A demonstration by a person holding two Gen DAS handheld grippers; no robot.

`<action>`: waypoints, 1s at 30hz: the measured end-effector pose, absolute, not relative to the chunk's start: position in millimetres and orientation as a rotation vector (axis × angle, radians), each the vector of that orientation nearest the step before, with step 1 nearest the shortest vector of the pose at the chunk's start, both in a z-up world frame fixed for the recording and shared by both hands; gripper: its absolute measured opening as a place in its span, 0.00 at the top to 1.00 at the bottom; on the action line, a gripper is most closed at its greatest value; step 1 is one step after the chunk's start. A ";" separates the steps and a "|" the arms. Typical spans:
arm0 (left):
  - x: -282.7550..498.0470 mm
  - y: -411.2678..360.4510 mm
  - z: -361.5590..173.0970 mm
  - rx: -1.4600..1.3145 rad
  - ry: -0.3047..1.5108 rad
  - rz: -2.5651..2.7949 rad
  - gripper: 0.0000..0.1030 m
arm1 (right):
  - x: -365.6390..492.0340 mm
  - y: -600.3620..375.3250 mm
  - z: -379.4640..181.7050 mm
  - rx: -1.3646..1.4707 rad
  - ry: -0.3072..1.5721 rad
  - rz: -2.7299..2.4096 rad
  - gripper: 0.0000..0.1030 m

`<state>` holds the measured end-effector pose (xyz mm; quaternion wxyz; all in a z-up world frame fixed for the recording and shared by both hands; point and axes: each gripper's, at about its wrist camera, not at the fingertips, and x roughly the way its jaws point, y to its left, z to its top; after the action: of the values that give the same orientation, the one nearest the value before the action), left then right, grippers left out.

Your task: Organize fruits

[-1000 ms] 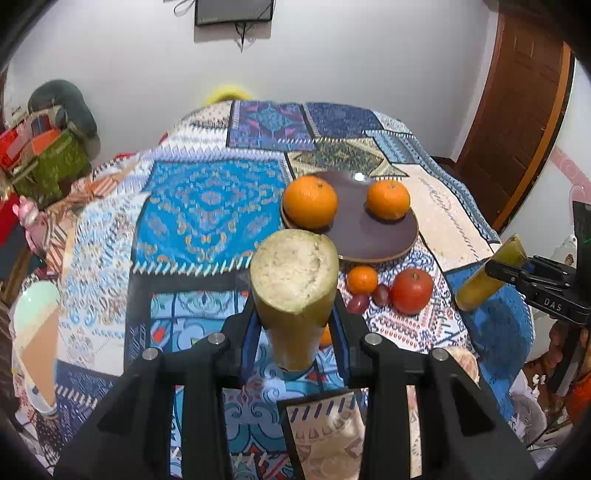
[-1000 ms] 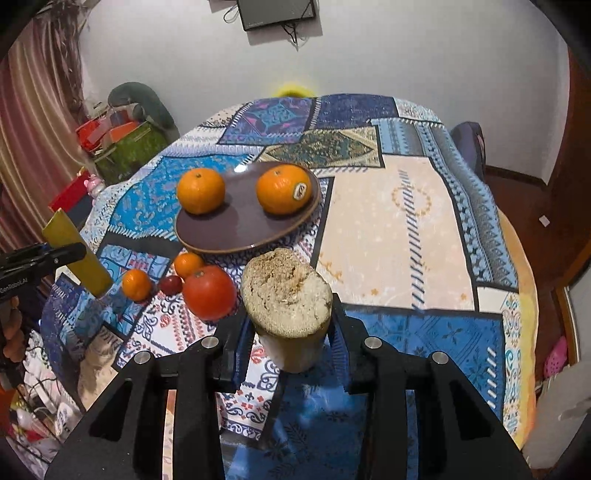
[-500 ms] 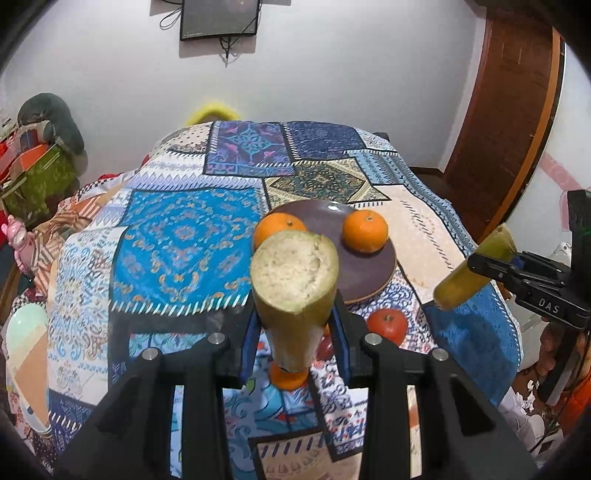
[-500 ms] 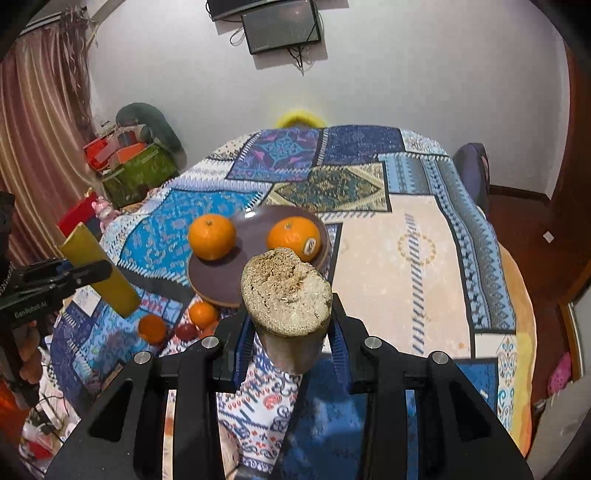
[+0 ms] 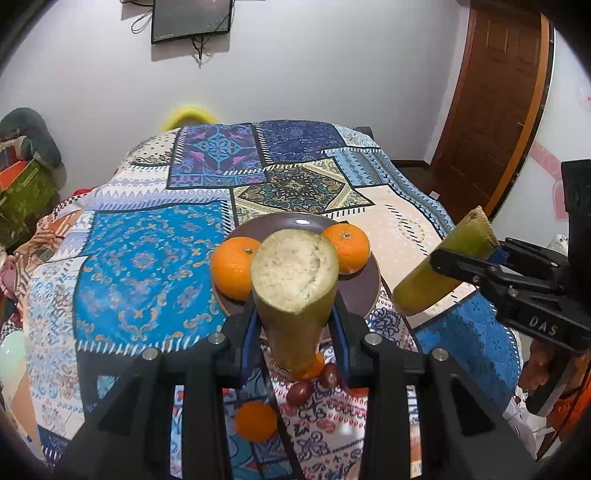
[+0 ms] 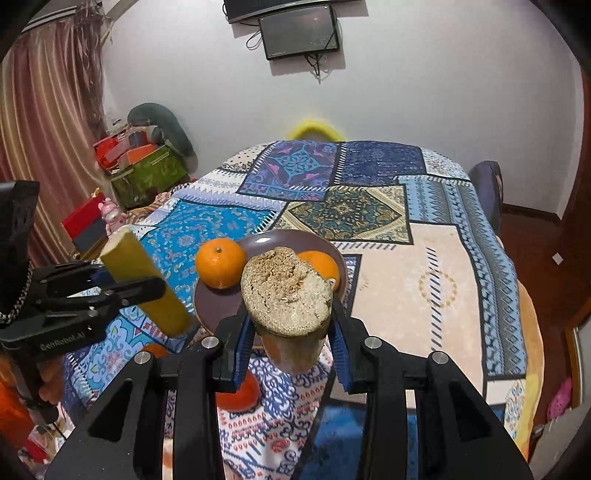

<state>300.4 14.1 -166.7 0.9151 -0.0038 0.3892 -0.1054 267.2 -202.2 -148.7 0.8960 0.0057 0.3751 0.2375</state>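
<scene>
- A cut cane piece [image 5: 295, 295] stands clamped in my left gripper [image 5: 295, 332], long axis pointing ahead and upward.
- My right gripper [image 6: 291, 332] is closed on a second cane piece [image 6: 288, 306] likewise.
- The brown plate [image 5: 362, 291] with two oranges [image 5: 232, 267] lies just ahead and below, roughly equally near both.
- Loose fruit lies on the patterned cloth [image 5: 147, 266].

A patchwork cloth [image 5: 147, 266] in blues, cream and purple covers the tabletop. On the far white wall [image 5: 332, 74] hangs a dark screen [image 5: 192, 18] with loose cables below it. A brown wooden door [image 5: 495, 110] stands at the right. At the far left sit a green box [image 6: 147, 177], red boxes [image 6: 79, 225], a striped curtain [image 6: 44, 129] and a grey cushion [image 6: 162, 122]. Something yellow [image 6: 314, 129] peeks over the far edge.
</scene>
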 end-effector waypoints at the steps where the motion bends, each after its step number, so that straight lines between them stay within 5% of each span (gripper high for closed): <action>1: 304.5 13.5 -168.4 -0.007 0.806 -0.220 0.66 | 269.8 -200.3 -149.8 0.008 0.778 0.496 0.67; 30: 408.5 -4.9 -205.7 -0.018 0.873 -0.242 0.66 | 319.5 -178.3 -181.2 0.029 0.798 0.574 0.67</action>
<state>408.5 -4.9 -205.7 0.8992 -0.0089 0.4215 -0.1168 319.5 -178.3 -181.2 0.8816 0.0141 0.3830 0.2755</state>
